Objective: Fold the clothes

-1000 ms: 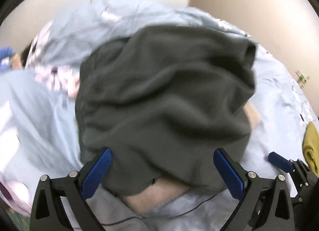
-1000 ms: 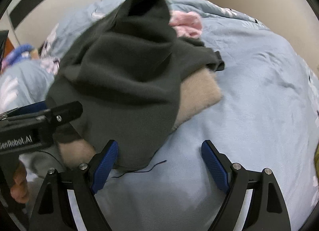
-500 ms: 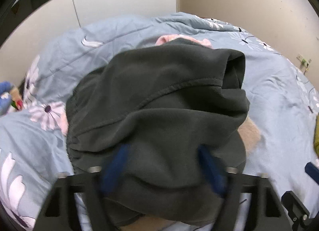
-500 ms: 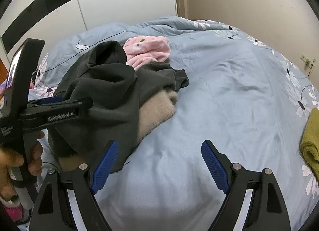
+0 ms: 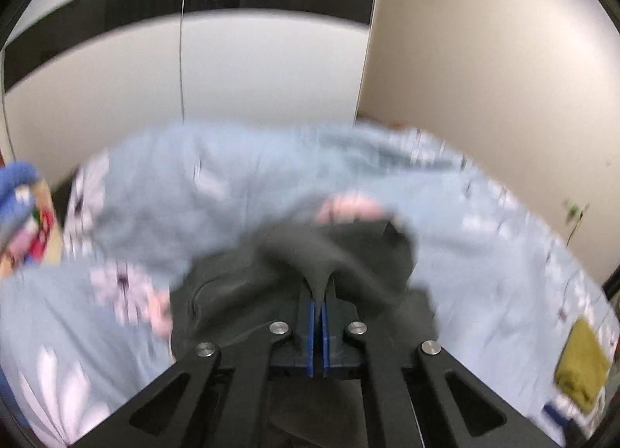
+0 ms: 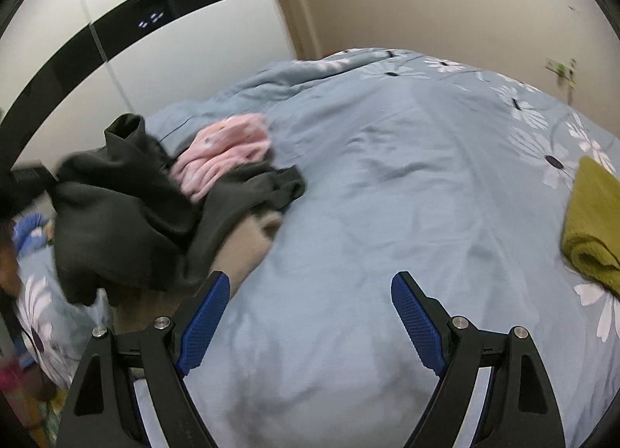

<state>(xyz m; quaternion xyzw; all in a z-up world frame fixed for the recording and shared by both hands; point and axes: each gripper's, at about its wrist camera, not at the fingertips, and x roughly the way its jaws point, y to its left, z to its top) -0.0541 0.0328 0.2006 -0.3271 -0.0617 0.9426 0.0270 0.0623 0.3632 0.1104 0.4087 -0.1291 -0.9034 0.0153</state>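
The left gripper (image 5: 318,293), its jaws just having closed, is pinching a fold of the crumpled dark grey garment (image 6: 128,215) lying on the blue floral bedspread (image 6: 387,177), while the right gripper (image 6: 310,316) is hanging wide open, empty.

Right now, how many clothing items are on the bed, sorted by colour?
Dark grey: 1, the fleece garment, pinched in the shut left gripper
Pink: 1, the spotted garment
Beige: 1, the fuzzy garment under the grey one
Olive-yellow: 1, the folded piece at the right edge
Total: 4
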